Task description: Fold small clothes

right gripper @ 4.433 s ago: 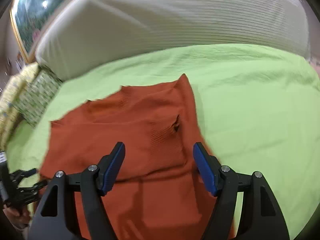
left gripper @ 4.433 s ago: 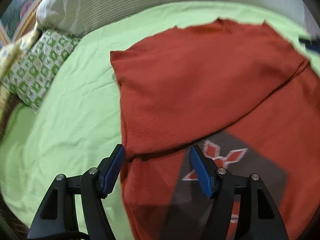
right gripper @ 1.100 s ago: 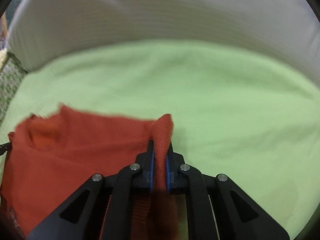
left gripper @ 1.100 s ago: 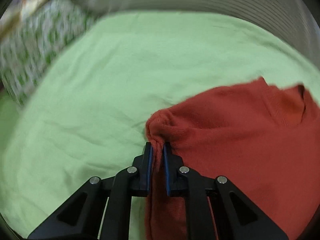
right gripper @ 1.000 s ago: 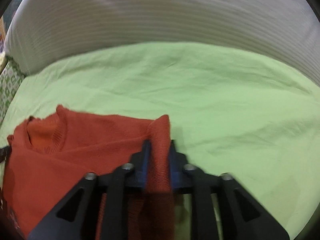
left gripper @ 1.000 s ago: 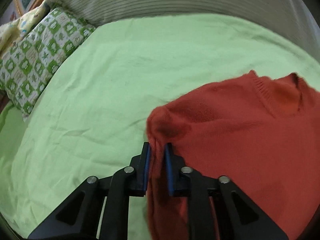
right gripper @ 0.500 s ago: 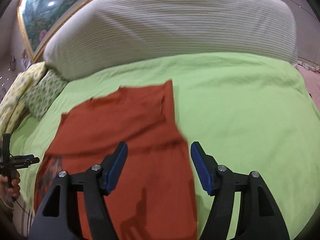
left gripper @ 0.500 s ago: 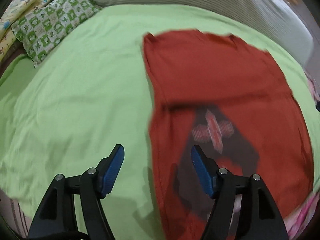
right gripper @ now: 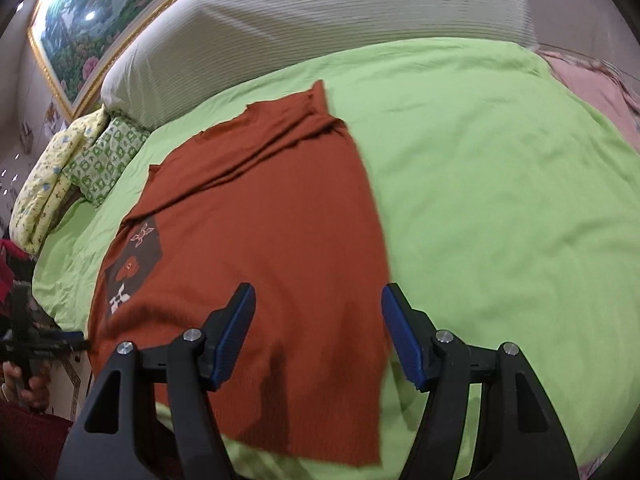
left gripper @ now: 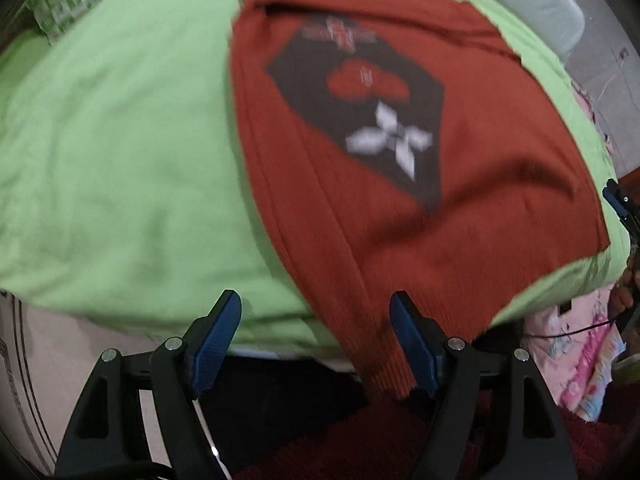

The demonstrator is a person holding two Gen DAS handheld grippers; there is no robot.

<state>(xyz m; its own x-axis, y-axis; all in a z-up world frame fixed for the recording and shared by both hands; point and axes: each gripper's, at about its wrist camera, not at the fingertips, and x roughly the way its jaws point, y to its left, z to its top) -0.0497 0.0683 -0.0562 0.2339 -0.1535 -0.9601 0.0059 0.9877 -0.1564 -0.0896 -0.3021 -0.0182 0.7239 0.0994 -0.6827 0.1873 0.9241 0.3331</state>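
Note:
A rust-red knit sweater with a dark patch bearing a white flower lies flat on the green bed sheet, its sleeves folded in and its hem hanging over the near edge. My left gripper is open and empty, just off the hem's near left corner. In the right wrist view the sweater stretches away towards the pillows. My right gripper is open and empty, above the hem's right part. The left gripper also shows at the far left there.
A long striped bolster lies along the head of the bed. Patterned green and yellow pillows sit at the far left. A framed landscape picture hangs behind. Pink fabric lies beside the bed. The sheet spreads right of the sweater.
Both grippers let go of the sweater's shoulders about a second ago, opened, and pulled back from the collar end to the hem at the near bed edge.

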